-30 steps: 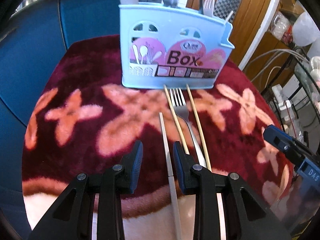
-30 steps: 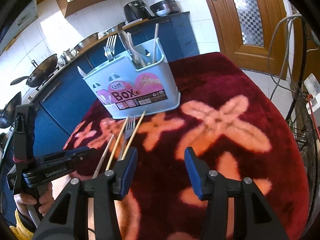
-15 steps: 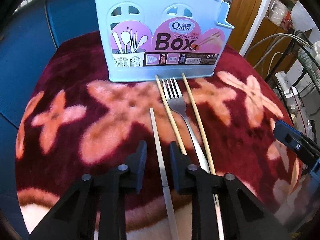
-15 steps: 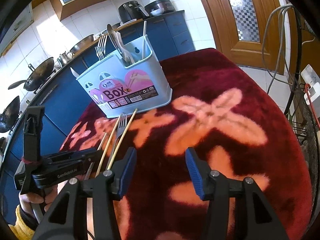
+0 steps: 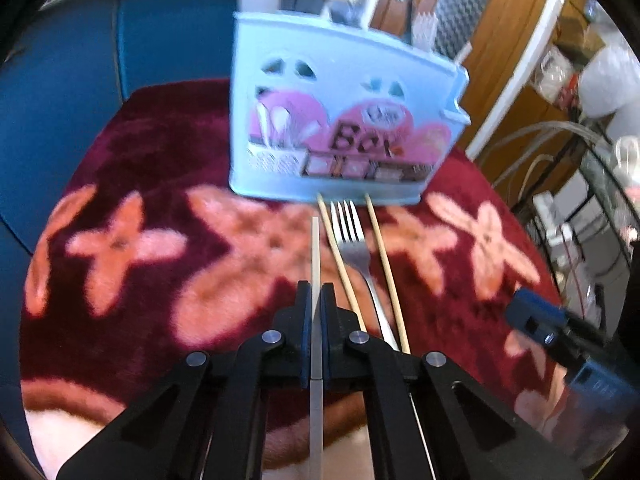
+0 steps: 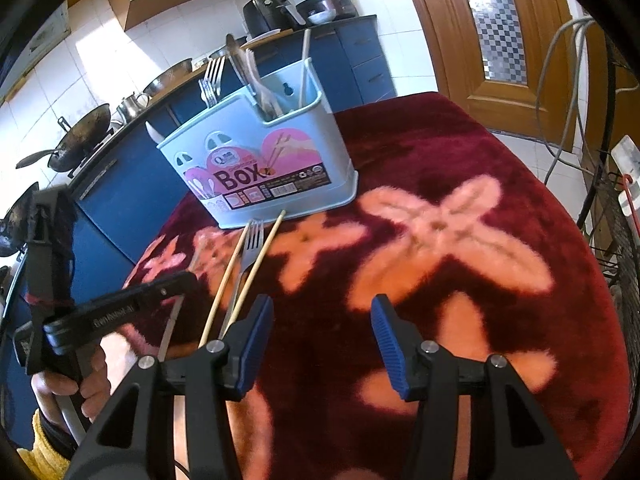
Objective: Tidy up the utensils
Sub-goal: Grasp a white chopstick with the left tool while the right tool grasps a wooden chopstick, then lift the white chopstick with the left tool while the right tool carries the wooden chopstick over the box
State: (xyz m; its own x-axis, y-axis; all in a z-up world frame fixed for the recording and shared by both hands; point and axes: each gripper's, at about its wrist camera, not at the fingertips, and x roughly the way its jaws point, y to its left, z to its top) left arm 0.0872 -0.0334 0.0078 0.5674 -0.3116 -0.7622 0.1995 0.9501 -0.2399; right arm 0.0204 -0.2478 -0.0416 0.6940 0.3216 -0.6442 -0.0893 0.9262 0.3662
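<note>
My left gripper [image 5: 315, 298] is shut on a pale grey chopstick [image 5: 315, 248] that points toward the light-blue utensil box [image 5: 336, 120]. Two wooden chopsticks [image 5: 338, 256] and a steel fork [image 5: 354, 240] lie side by side on the cloth just right of it, tips near the box. The box [image 6: 264, 168] holds forks, spoons and a chopstick in the right wrist view. My right gripper [image 6: 322, 340] is open and empty above the cloth, right of the fork [image 6: 250, 248]. The left gripper [image 6: 120, 308] shows there in a hand.
The table wears a dark red cloth with pink flowers [image 6: 440, 220]. Blue cabinets [image 5: 80, 60] stand behind it, with woks and pots [image 6: 80, 136] on the counter. A wire rack [image 6: 616, 240] and cables are at the right edge; a wooden door [image 6: 500, 20] is behind.
My left gripper has closed on the grey chopstick and lifted back from the box; the view is motion-blurred. The right gripper stays open, moved slightly closer.
</note>
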